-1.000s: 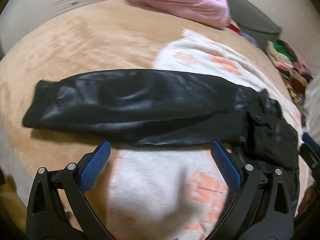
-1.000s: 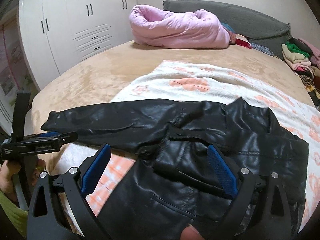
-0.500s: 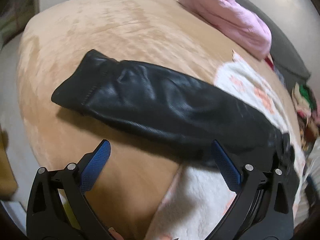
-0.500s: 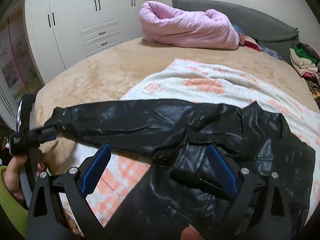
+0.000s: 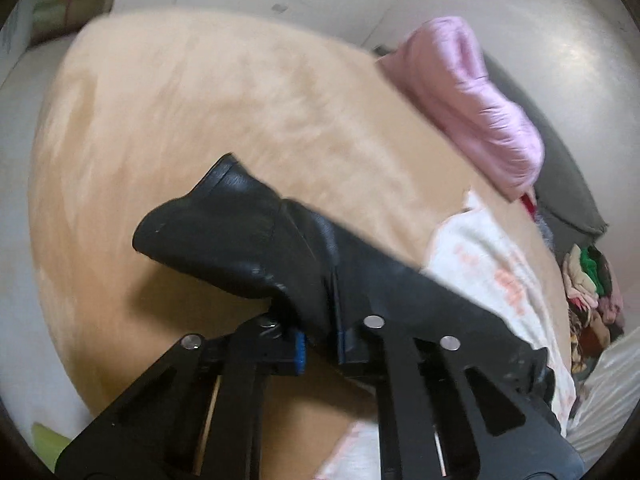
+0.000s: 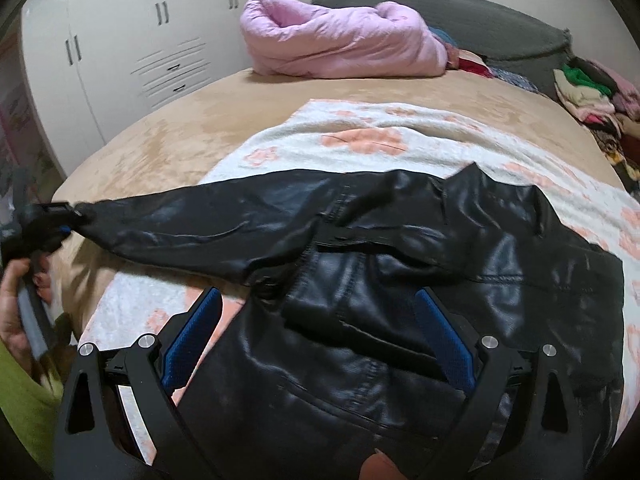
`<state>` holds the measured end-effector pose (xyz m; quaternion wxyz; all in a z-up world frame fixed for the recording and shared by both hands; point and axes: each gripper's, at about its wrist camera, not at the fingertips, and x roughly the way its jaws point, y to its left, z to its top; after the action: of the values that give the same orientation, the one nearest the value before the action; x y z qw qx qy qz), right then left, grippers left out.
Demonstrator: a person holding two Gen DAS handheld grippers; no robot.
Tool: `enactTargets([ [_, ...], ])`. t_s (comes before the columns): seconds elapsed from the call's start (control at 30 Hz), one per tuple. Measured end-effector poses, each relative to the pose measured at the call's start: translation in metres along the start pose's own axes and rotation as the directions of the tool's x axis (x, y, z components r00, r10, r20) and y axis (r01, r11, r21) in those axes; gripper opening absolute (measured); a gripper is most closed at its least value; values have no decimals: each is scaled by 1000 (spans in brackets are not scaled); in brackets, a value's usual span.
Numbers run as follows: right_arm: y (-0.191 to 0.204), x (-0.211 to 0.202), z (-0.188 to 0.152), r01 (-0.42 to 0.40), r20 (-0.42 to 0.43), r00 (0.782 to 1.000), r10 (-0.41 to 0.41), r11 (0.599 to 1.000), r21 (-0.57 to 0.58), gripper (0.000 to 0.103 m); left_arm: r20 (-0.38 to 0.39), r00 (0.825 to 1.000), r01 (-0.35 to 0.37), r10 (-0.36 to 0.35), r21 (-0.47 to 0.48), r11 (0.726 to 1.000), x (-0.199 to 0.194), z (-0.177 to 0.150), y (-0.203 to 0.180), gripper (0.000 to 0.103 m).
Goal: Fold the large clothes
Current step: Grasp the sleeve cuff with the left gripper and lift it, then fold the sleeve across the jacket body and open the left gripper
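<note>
On the tan bed [image 6: 168, 136], the left gripper [image 5: 318, 340] has just clamped the black jacket [image 6: 400, 264] sleeve's cuff [image 5: 224, 232]; the right gripper [image 6: 320, 340] hovers spread over the body.

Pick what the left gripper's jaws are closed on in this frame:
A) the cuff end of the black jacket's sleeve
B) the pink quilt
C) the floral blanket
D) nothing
A: the left gripper has its jaws shut on the sleeve of the black jacket, near the cuff.

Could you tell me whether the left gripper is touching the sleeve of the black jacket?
Touching. In the left wrist view the left gripper has its jaws shut on the sleeve near the cuff, pinching the leather.
</note>
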<state>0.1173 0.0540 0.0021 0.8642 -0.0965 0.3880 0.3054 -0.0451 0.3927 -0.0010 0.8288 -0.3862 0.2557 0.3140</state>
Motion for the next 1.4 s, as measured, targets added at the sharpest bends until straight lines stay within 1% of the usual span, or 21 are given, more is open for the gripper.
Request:
enactTargets([
  [0.13, -22, -7, -4, 9, 10, 1000, -10, 998, 62, 96, 71, 993, 85, -90, 74, 994, -33, 19, -41, 1],
  [0.27, -43, -18, -7, 18, 30, 999, -22, 993, 119, 96, 122, 974, 173, -193, 160, 972, -68, 30, -90, 0],
  [0.4, -66, -32, -13, 24, 60, 998, -35, 983, 180, 96, 149, 946, 250, -289, 237, 939, -96, 26, -139, 0],
  [0.53, -92, -48, -22, 32, 83, 995, -54, 968, 248, 96, 125, 919, 321, -374, 313, 894, -111, 12, -186, 0],
  [0.57, -98, -52, -24, 35, 89, 994, -60, 964, 263, 96, 113, 912, 339, -394, 333, 880, -115, 7, -198, 0],
  [0.63, -113, -61, -29, 47, 102, 992, -81, 952, 301, 96, 98, 904, 355, -416, 372, 858, -120, -5, -217, 0],
  [0.67, -122, -67, -32, 50, 108, 990, -90, 944, 326, 96, 76, 897, 375, -436, 392, 840, -122, -14, -229, 0],
  [0.8, -148, -86, -44, 59, 133, 984, -119, 919, 389, 96, 3, 878, 427, -479, 449, 785, -121, -45, -264, 0],
  [0.87, -163, -96, -51, 70, 143, 979, -142, 905, 419, 96, -33, 871, 445, -490, 472, 761, -116, -61, -280, 0],
  [1.0, -196, -114, -69, 73, 161, 971, -178, 858, 508, 96, -95, 864, 467, -495, 521, 715, -108, -95, -311, 0],
  [1.03, -205, -119, -75, 75, 163, 968, -189, 844, 532, 96, -116, 859, 477, -498, 534, 698, -106, -107, -321, 0],
  [1.17, -233, -134, -94, 87, 161, 962, -222, 805, 587, 96, -186, 846, 509, -500, 565, 650, -97, -144, -349, 0],
  [1.23, -245, -141, -104, 90, 156, 960, -233, 782, 617, 96, -229, 840, 524, -493, 581, 623, -89, -166, -362, 0],
  [1.27, -252, -144, -110, 88, 153, 960, -235, 771, 631, 96, -261, 833, 538, -488, 586, 606, -84, -180, -371, 0],
  [1.33, -259, -147, -117, 90, 150, 959, -242, 758, 646, 96, -310, 823, 559, -476, 588, 584, -74, -201, -381, 0],
  [1.4, -266, -149, -123, 96, 144, 958, -248, 748, 656, 96, -348, 824, 562, -448, 604, 565, -62, -226, -390, 0],
])
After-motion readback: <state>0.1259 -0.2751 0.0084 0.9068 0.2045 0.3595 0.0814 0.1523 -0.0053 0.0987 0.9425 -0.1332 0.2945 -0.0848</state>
